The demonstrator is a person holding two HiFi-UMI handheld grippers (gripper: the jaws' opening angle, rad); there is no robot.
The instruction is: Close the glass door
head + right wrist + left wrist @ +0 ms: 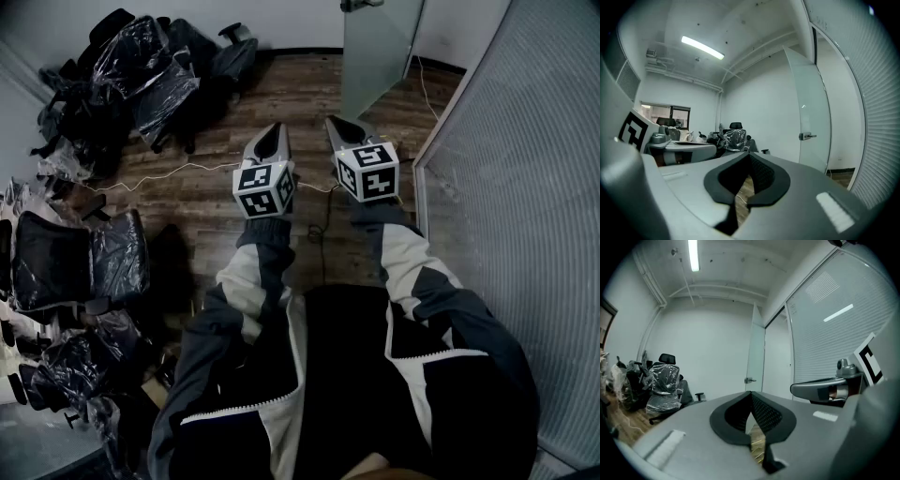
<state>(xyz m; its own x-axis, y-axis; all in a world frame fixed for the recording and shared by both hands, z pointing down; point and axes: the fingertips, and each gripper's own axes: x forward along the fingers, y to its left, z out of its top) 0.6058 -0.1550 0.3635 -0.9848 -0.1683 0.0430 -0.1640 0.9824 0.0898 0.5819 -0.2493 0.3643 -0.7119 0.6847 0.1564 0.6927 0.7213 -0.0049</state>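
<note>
The frosted glass door stands open, swung into the room from the far end of the partition, with its metal handle at the top edge of the head view. The same door and handle lie straight ahead in the left gripper view, and the door with its handle sits to the right in the right gripper view. My left gripper and right gripper are held side by side, well short of the door. Both are shut with nothing between the jaws.
A glass partition with blinds runs along the right. Office chairs wrapped in plastic and more chairs crowd the left side. A thin cable lies across the wood floor in front of me.
</note>
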